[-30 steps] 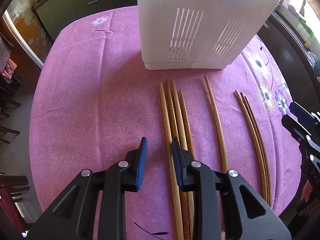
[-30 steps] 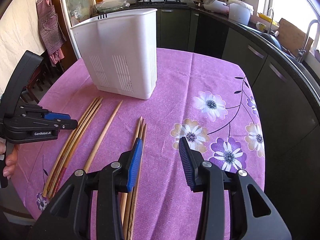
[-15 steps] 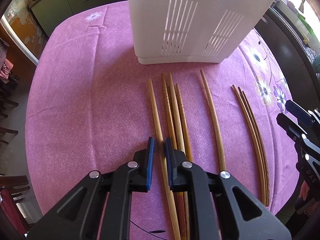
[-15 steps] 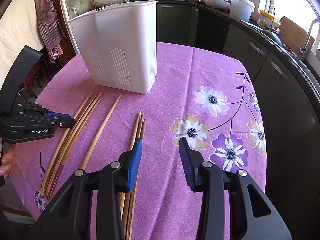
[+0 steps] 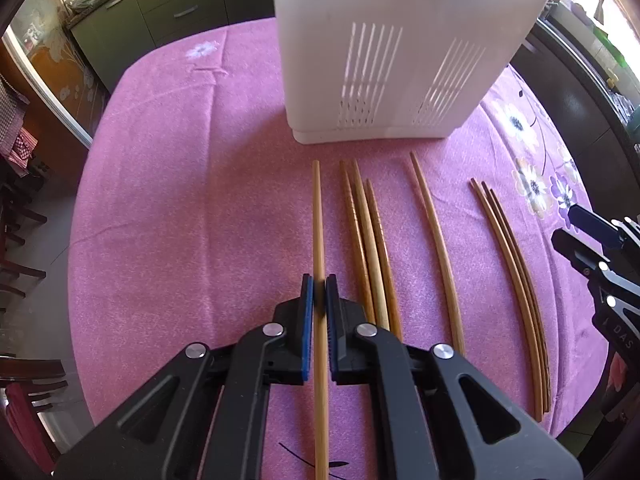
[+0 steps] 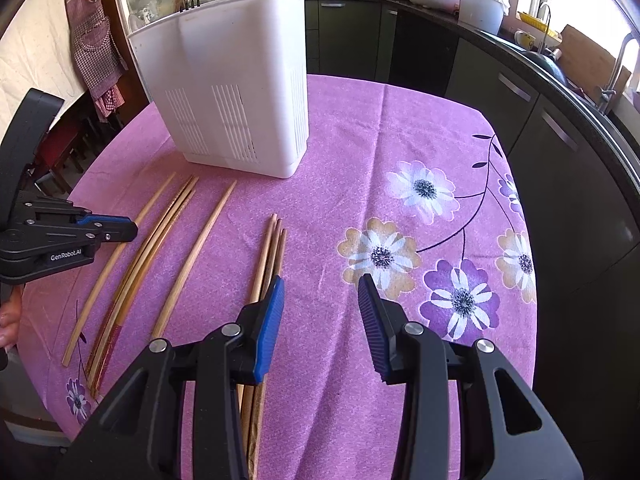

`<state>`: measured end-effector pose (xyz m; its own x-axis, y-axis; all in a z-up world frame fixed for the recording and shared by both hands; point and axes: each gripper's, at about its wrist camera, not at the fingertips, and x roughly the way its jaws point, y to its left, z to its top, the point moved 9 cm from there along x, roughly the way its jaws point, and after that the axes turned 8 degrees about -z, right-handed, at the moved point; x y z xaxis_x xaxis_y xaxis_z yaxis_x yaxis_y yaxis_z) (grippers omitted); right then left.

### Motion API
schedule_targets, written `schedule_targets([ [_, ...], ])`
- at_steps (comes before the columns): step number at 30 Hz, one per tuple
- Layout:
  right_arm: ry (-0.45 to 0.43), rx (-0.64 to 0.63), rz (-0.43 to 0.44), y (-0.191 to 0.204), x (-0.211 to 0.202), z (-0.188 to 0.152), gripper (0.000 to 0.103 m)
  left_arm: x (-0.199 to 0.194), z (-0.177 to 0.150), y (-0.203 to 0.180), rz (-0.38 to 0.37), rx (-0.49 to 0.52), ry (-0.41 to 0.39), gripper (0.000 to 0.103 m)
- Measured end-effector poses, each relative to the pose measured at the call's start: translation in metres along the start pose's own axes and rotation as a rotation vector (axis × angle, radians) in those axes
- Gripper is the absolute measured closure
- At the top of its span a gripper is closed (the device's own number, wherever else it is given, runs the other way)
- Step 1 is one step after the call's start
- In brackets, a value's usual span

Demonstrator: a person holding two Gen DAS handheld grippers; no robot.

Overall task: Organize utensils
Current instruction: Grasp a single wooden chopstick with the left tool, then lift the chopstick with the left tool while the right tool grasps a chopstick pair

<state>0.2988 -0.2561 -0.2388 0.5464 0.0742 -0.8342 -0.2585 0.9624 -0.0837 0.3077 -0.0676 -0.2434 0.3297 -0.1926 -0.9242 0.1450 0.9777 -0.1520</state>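
Several wooden chopsticks lie on the purple tablecloth in front of a white slotted utensil holder [image 5: 404, 44]. My left gripper [image 5: 319, 284] is shut on the leftmost chopstick [image 5: 318, 216], which runs between its blue pads toward the holder. Beside it lie a cluster of three chopsticks [image 5: 370, 240], a single one [image 5: 436, 236] and a thin bundle [image 5: 512, 264] at the right. My right gripper [image 6: 320, 292] is open and empty above the cloth, just right of that bundle [image 6: 268, 256]. The left gripper [image 6: 116, 230] and holder [image 6: 228, 92] also show in the right wrist view.
The round table's cloth [image 6: 400, 152] has flower prints on its right side. Dark kitchen cabinets and a counter [image 6: 540, 92] curve around the far and right sides. Chairs [image 5: 20, 216] stand to the left of the table.
My left gripper has closed onto the leftmost chopstick and shifted it left, apart from the cluster. The right gripper has stayed open and nearly still.
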Motion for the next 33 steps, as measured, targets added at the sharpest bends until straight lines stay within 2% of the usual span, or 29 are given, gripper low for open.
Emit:
schedule_targets([
  [3,0.028,0.018,0.037,0.000,0.005,0.000,0.065,-0.026,0.003,0.005,-0.005,0.010,-0.088,0.097],
  [10,0.098,0.024,0.128,0.016,0.018,-0.001,0.081,-0.091,-0.005,0.006,-0.028,0.027,-0.285,0.097],
  [18,0.127,-0.014,0.090,0.023,0.025,-0.002,0.092,-0.144,-0.029,-0.005,-0.044,0.086,-0.442,0.097],
  [33,0.153,-0.048,0.073,0.029,0.030,-0.004,0.093,-0.170,-0.054,-0.014,-0.043,0.140,-0.524,0.097],
])
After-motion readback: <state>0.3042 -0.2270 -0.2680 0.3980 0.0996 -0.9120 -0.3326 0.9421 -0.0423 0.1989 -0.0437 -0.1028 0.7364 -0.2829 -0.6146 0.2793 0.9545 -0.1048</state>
